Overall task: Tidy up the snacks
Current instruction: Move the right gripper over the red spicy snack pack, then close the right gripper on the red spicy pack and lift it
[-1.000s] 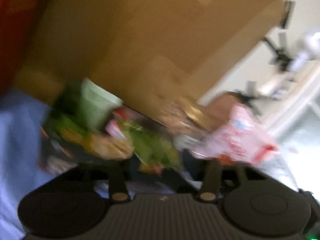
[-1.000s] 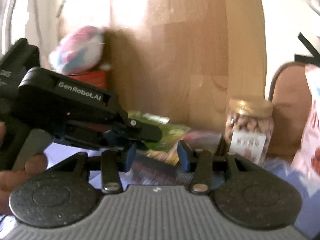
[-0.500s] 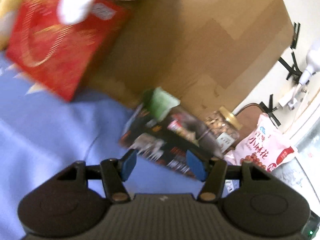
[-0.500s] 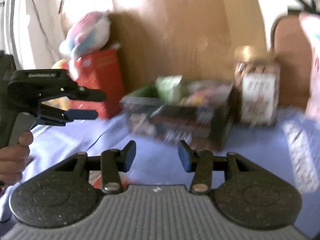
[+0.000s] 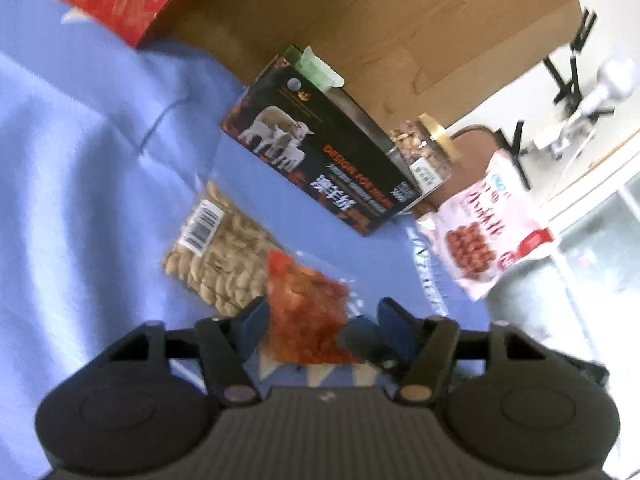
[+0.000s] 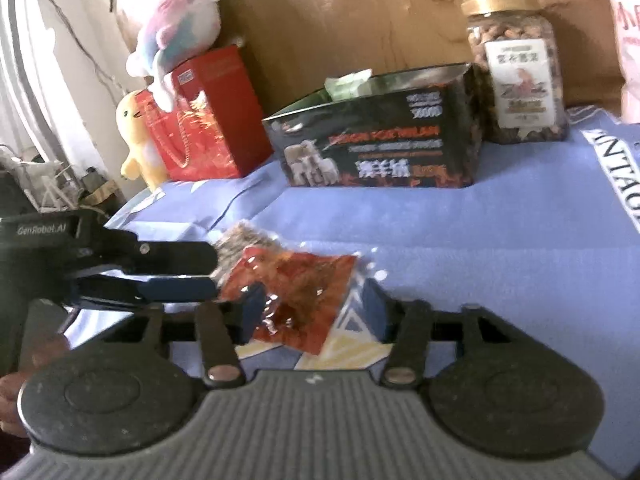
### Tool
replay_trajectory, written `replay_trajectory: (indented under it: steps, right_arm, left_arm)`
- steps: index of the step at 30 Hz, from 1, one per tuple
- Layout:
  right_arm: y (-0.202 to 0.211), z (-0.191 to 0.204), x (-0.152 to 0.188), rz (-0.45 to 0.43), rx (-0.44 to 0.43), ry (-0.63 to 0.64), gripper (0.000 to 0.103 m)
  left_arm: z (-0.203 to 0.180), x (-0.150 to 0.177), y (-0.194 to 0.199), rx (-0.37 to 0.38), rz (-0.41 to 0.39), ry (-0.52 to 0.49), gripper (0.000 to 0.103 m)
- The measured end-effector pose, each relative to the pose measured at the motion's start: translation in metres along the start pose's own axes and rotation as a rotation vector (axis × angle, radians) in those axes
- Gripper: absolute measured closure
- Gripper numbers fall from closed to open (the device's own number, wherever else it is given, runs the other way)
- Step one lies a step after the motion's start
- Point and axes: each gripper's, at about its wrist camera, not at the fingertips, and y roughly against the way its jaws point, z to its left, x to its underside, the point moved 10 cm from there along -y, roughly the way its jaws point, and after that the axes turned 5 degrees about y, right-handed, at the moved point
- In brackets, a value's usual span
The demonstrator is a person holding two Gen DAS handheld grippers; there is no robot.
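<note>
we have both grippers gathered over the red snack packet (image 6: 296, 292), a clear pouch of orange-red pieces lying flat on the blue cloth (image 5: 80, 152), partly overlapping the peanut packet (image 5: 218, 256) beside it. our left gripper (image 5: 320, 320) straddles the red packet with its jaws opening; the packet lies between them, but we see no pad pressing on it. our right gripper (image 6: 316, 308) is closing, its jaws either side of the packet's near edge, and it is not yet pinched as far as the blur lets us tell.

we judge the packet light, thin and floppy, with slick, crinkly film that will slide against smooth pads. the filling looks lumpy and loose, so a grip across the belly would shift and could crush pieces. the flat sealed margin at an edge or corner looks like the better place to take hold: stiff enough to pinch, nothing inside to break. lifted from one edge, it will likely droop and swing, so a low, slow carry suits it.

behind stand the open black box (image 6: 380, 144) with a green packet poking out, the nut jar (image 6: 516, 72) and the pink bag (image 5: 488, 232). the box looks like the likely place for it.
</note>
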Motion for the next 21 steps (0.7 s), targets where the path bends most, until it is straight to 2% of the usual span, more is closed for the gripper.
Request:
replay_trajectory:
  steps: [1, 3, 6, 8, 9, 10, 12, 13, 15, 16, 19, 21]
  right_arm:
    - [0.001, 0.0, 0.0, -0.004, -0.004, -0.015, 0.067]
    - [0.002, -0.002, 0.0, -0.006, -0.026, -0.047, 0.069]
    - [0.004, -0.003, 0.0, -0.004, -0.088, -0.098, 0.069]
    - [0.005, 0.002, 0.0, -0.003, -0.131, -0.102, 0.068]
    - [0.005, 0.005, 0.001, -0.004, -0.131, -0.089, 0.068]
    - [0.005, 0.008, 0.001, -0.007, -0.118, -0.067, 0.068]
    - [0.003, 0.013, 0.002, -0.012, -0.091, -0.015, 0.067]
    - [0.003, 0.015, 0.003, -0.013, -0.082, 0.003, 0.067]
    - [0.003, 0.018, 0.004, -0.007, -0.095, 0.018, 0.067]
    - [0.003, 0.018, 0.004, -0.007, -0.099, 0.019, 0.067]
    - [0.004, 0.015, 0.005, -0.006, -0.098, 0.008, 0.067]
    - [0.005, 0.016, 0.005, -0.009, -0.092, 0.022, 0.065]
  left_arm:
    - [-0.001, 0.0, -0.001, 0.015, 0.001, 0.015, 0.026]
    - [-0.004, 0.0, -0.003, 0.036, 0.001, 0.039, 0.021]
    - [-0.004, 0.0, -0.005, 0.044, -0.011, 0.05, 0.02]
    - [-0.002, -0.002, -0.003, 0.06, -0.021, 0.083, 0.024]
    - [-0.002, -0.004, -0.001, 0.066, -0.031, 0.096, 0.03]
    - [-0.003, -0.006, 0.001, 0.067, -0.041, 0.096, 0.036]
    - [-0.007, -0.009, 0.006, 0.08, -0.059, 0.098, 0.04]
    - [-0.012, -0.01, 0.008, 0.1, -0.062, 0.092, 0.047]
    - [-0.025, -0.007, 0.005, 0.176, -0.021, 0.085, 0.05]
    - [-0.029, -0.004, 0.0, 0.191, -0.002, 0.085, 0.05]
    - [-0.03, -0.001, -0.017, 0.128, 0.015, 0.045, 0.05]
    - [-0.024, -0.005, -0.019, 0.112, 0.001, 0.06, 0.05]
